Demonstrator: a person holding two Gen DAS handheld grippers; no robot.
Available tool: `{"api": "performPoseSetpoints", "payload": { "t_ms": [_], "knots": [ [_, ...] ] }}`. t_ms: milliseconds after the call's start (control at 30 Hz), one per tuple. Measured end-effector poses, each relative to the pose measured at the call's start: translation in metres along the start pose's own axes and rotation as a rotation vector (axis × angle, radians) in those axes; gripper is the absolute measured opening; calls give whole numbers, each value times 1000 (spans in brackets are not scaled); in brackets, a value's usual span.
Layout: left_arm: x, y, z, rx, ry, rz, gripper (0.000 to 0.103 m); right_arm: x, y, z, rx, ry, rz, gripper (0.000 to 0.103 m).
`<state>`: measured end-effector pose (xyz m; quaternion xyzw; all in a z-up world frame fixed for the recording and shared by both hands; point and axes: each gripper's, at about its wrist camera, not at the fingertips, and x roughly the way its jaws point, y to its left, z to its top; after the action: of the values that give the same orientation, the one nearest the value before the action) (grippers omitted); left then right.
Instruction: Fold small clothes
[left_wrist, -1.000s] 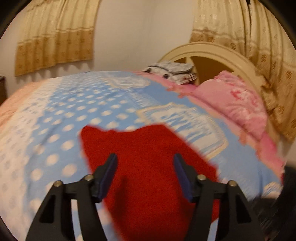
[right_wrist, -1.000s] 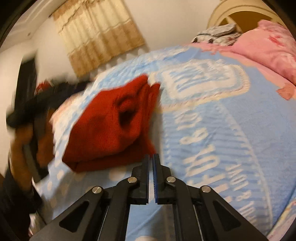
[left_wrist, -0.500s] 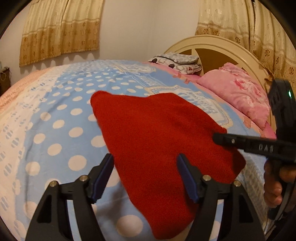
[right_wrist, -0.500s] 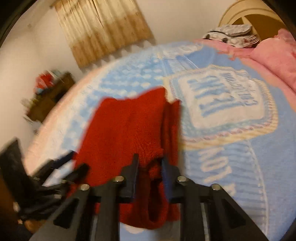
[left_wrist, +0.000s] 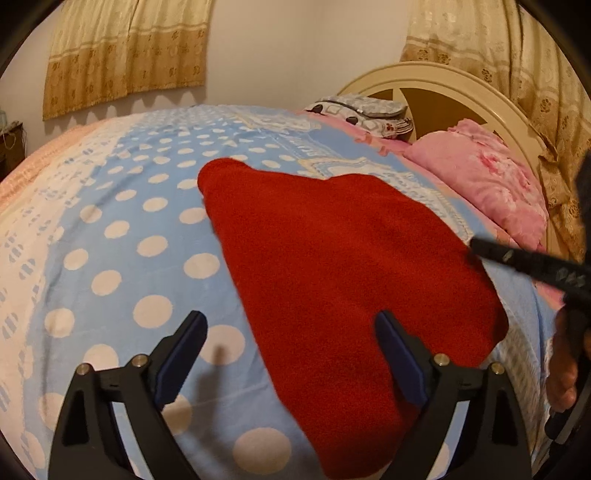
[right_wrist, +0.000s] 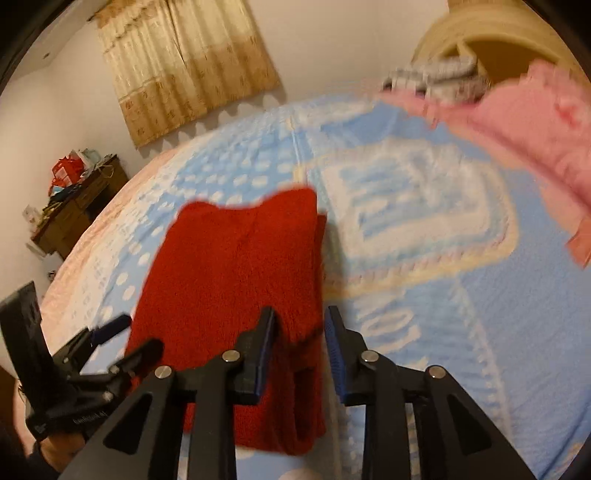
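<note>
Red knit garment lies folded near bed front edge; likely soft, light, floppy. Left gripper opening wide, right gripper opening, both unloaded. Suggest pinching doubled near corners.

White walls; beige patterned curtains hang ahead. Cream arched headboard ahead-right. Dark wooden cabinet far left, cluttered.

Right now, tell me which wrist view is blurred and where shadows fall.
Left wrist view: sharp, warm light; the left hand-held gripper casts a soft shadow on the dotted blanket. Right wrist view: motion-blurred, especially the pink pillow; the red garment shades the blanket along its right edge.
</note>
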<state>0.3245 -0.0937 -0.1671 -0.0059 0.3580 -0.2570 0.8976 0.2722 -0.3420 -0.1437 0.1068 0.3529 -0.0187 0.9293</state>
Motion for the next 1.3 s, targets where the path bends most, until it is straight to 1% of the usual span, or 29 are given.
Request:
{"api": "performPoseSetpoints", "payload": {
  "t_ms": [33, 67, 133, 267, 300, 333, 367, 467, 500, 533, 600, 667, 733, 800, 933, 1033, 1100, 1167, 1267, 1300],
  "knots": [
    [0, 0, 0, -3, 2, -3, 96, -8, 8, 3, -28, -41, -21, 29],
    [1, 1, -1, -7, 6, -4, 97, -14, 15, 4, -53, -65, -18, 29],
    [1, 1, -1, -8, 10, -3, 98, -20, 34, 6, -117, -86, 39, 29],
    [1, 1, -1, -12, 11, -2, 100, -7, 57, 4, -218, -44, 137, 29],
    [2, 1, -1, -15, 13, -6, 100, -4, 60, 1, -238, -41, 143, 29],
    [2, 2, -1, -19, 16, -10, 101, 0, 61, -1, -248, -30, 126, 29],
    [3, 3, -1, -25, 20, -14, 102, 4, 60, -3, -246, -14, 117, 29],
    [6, 6, -1, -39, 39, -36, 103, 27, 47, -11, -204, 88, 93, 29],
    [8, 6, -1, -38, 45, -37, 103, 36, 40, -14, -190, 125, 109, 29],
    [8, 6, -1, -38, 46, -39, 103, 34, 37, -14, -184, 117, 128, 29],
    [8, 6, -1, -41, 46, -41, 103, 33, 34, -9, -169, 139, 146, 29],
    [8, 6, -1, -47, 48, -46, 103, 27, 34, 0, -147, 120, 167, 29],
    [8, 6, -2, -49, 48, -48, 103, 24, 36, 6, -158, 88, 156, 31],
    [8, 7, -1, -47, 48, -48, 103, 27, 35, 9, -156, 85, 144, 31],
    [6, 5, -1, -43, 44, -63, 103, 50, 25, 10, -133, 143, 134, 31],
    [4, 3, 5, -42, 41, -84, 103, 52, 19, 7, -126, 131, 161, 31],
    [10, 3, 10, -49, 56, -98, 103, 51, 16, 5, -128, 123, 177, 31],
    [14, 5, 13, -71, 54, -111, 103, 52, 13, 5, -135, 123, 190, 31],
    [26, 15, 10, -137, 98, -142, 103, 52, 11, 5, -152, 132, 205, 31],
    [29, 20, 10, -166, 109, -166, 103, 53, 12, 5, -161, 133, 206, 31]
  ]
}}
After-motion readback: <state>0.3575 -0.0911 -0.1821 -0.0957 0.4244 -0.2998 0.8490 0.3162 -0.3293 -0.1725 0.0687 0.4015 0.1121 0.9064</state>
